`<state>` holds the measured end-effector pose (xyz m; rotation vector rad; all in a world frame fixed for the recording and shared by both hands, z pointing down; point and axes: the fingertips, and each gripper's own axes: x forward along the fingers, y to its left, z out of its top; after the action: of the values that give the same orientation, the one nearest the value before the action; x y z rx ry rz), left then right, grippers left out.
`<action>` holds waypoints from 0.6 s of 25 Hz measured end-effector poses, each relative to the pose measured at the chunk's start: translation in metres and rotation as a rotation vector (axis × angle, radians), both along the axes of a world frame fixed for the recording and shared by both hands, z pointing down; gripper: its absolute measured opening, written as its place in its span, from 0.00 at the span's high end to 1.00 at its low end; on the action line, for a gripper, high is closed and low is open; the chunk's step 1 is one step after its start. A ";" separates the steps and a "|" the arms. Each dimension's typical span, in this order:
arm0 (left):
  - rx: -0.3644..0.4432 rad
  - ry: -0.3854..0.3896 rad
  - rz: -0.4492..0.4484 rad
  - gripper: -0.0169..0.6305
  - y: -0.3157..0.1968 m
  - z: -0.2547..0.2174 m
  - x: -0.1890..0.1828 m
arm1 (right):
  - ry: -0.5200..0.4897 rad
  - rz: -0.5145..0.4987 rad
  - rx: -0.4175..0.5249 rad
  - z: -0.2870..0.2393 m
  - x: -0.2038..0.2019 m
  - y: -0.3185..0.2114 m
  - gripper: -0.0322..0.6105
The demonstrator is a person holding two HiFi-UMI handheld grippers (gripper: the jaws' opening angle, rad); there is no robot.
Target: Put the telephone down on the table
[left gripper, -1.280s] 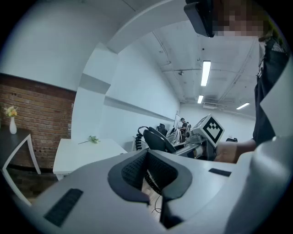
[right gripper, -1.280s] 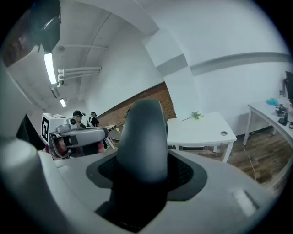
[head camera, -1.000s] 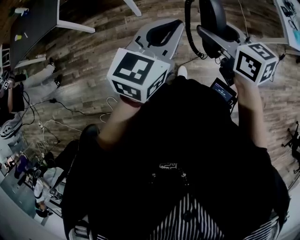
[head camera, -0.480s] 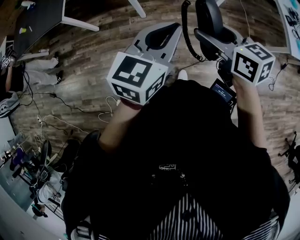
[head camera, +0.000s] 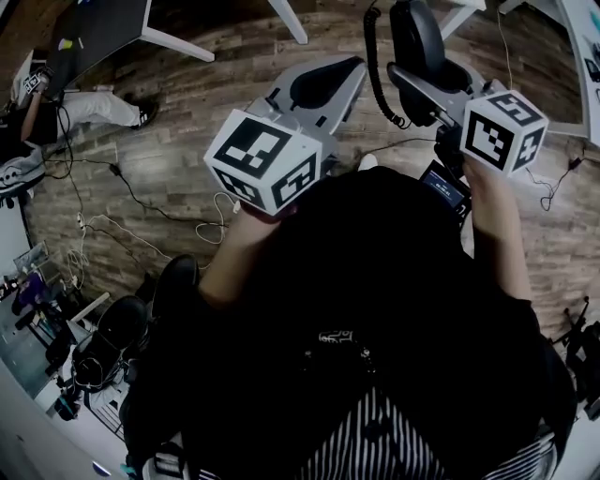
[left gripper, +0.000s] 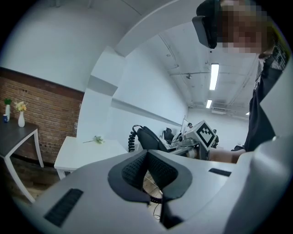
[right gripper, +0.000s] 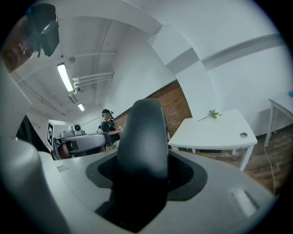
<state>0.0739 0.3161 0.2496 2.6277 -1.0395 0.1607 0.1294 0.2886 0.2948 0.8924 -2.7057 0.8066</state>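
The telephone is a black handset with a coiled cord hanging from it. My right gripper is shut on it, and the handset stands upright between the jaw pads, filling the middle of the right gripper view. My left gripper is level with it at the left, its pads meeting at the tips with nothing between them. From the left gripper view I see the handset and the right gripper's marker cube beyond my jaws. A white table stands ahead.
A small flower sprig lies on the white table. A brick wall is behind it. Cables trail over the wooden floor, a dark table stands at far left, and people sit at the left edge.
Both grippers stay almost where they were, the handset still held in the right one. The head view has swung a little, so the floor and the tables have shifted in the picture.
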 end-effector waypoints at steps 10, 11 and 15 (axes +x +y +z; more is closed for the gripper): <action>0.005 -0.029 -0.036 0.96 0.003 -0.004 0.014 | -0.023 -0.028 0.001 -0.003 0.014 -0.001 0.53; 0.003 -0.036 -0.036 0.96 0.002 -0.002 0.014 | -0.023 -0.022 0.001 -0.002 0.017 -0.002 0.53; -0.005 -0.036 -0.023 0.96 -0.004 0.002 0.020 | -0.018 0.009 0.002 0.001 0.030 -0.004 0.53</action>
<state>0.0938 0.3123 0.2516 2.6164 -1.0793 0.2064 0.1598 0.2841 0.2956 0.9022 -2.7210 0.8174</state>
